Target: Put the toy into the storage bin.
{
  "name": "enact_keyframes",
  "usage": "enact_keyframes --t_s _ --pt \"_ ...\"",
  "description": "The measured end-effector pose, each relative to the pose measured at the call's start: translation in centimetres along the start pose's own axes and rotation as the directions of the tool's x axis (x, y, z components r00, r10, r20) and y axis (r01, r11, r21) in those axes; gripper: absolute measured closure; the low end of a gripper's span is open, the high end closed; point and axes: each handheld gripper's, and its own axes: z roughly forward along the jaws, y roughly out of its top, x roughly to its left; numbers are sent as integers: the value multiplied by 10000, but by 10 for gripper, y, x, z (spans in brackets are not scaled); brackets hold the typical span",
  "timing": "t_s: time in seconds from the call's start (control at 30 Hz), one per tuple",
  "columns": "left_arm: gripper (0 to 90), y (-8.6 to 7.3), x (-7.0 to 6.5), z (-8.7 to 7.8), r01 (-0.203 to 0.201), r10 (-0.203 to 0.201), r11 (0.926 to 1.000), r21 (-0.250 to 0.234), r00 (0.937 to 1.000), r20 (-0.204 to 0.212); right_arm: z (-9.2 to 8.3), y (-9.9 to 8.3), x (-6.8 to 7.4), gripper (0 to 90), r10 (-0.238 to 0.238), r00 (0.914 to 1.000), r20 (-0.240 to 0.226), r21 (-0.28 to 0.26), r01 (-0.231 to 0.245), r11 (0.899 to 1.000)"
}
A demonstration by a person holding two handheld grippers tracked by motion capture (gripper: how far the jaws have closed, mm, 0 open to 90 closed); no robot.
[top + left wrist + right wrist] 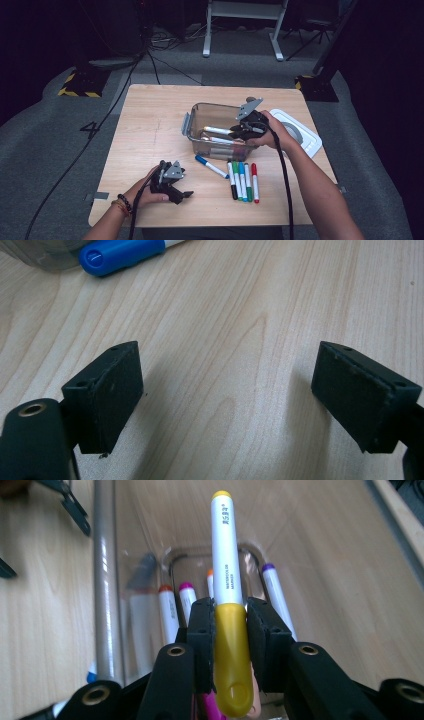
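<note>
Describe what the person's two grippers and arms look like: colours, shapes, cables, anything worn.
Both the left gripper and right gripper are black, each topped by a grey three-cornered plate and trailing a black cable. Their jaws are flat, rectangular black blocks. The forearms are bare; the left wrist wears beaded bracelets.

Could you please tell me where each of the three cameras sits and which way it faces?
High view: above the person's side, facing forward and down on the light wooden table; forearms, left gripper and right gripper show.
Left gripper view: rides the left gripper, looking down at bare tabletop between separated jaws.
Right gripper view: rides the right gripper, looking into the clear plastic box, jaws clamping a yellow-capped white marker.
Shared: the blue-capped marker, high and left views.
</note>
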Motion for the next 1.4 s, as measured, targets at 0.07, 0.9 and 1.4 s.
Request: enact_keyframes --t_s 0.07,0.9,1.4 --pt "136 0 0 0 -2 2 10000 2 10000 2 3 0 -3 741 37 10000 -60 235 -35 9997" --pt "136 0 0 0 2 -2 10000 -1 10000 0 18 -7 -13 644 261 9985 -471 1444 -191 9893" --pt "136 0 0 0 0 0 10000 1 10000 3 -52 -22 -7 434 1784 9735 1430 -1353 -1593 9779"
